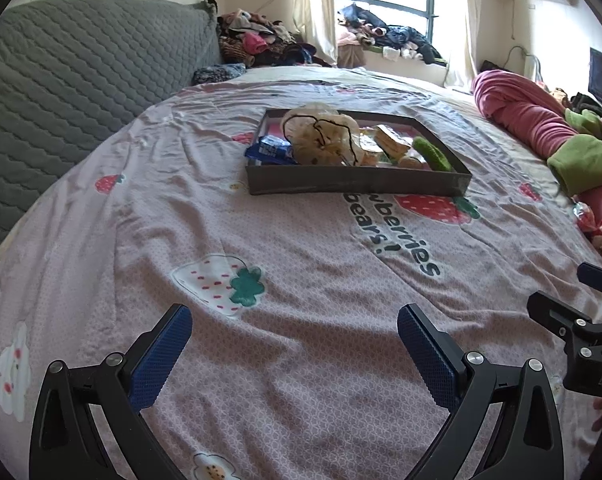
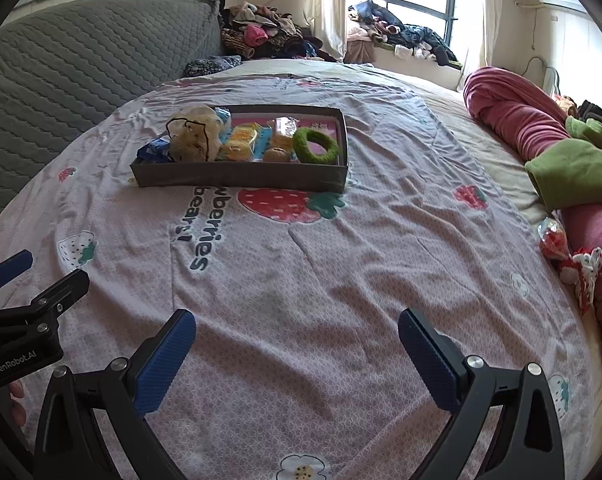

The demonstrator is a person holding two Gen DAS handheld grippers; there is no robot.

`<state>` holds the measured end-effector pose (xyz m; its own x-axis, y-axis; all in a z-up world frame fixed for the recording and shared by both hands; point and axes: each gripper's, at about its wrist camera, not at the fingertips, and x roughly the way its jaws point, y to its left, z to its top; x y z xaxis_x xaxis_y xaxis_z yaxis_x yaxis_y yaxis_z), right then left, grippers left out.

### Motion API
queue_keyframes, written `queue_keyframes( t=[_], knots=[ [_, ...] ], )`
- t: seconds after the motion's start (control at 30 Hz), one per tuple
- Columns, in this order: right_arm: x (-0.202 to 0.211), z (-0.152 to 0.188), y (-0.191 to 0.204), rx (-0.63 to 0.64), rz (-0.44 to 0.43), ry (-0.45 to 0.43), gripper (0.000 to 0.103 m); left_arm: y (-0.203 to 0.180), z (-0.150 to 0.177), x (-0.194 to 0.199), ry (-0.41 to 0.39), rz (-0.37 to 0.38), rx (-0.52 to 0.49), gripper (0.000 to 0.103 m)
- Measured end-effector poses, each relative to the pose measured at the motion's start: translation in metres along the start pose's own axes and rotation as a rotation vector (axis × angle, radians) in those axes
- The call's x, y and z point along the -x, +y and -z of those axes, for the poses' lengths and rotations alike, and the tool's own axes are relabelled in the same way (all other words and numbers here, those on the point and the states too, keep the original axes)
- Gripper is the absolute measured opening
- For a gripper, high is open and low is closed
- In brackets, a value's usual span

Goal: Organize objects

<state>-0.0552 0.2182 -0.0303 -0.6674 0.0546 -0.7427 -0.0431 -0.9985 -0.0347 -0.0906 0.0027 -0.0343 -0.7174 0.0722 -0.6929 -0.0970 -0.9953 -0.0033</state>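
While both tools hang low over the near part of the bed [image 2: 341, 280], nothing is between their pads: the left tool [image 1: 295, 354] has its jaws spread wide over bare sheet, and the right tool [image 2: 297, 356] is spread the same way, holding nothing. They sit side by side, each showing at the edge of the other's view, well apart from the things to be sorted.

Those things lie together in a shallow dark tray [image 2: 241, 176] set on the sheet toward the far middle of the bed, just beyond the big printed strawberry. Inside it, a crumpled pale bag with a black cord [image 2: 193, 136] fills the left end, a blue packet [image 2: 153, 150] pokes over the left rim, yellow packets [image 2: 241, 142] sit in the middle, and a green ring [image 2: 316, 145] lies flat at the right end.

Gathering everything in one tray keeps small items from sinking into the soft bedding, so the sorting looks largely done or not yet begun; I cannot tell which. A red-and-white wrapper [image 2: 557, 244] lies loose at the right edge beside the pink blanket [image 2: 513, 116], possibly one item left out.
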Motion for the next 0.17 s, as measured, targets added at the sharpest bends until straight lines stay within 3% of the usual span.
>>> queue_keyframes(
  t=[0.17],
  knots=[
    [-0.0041,0.0046,-0.0034,-0.009,0.008,0.011,0.102,-0.0016,0.0041,-0.0047,0.013,-0.006,-0.007,0.102]
  ],
)
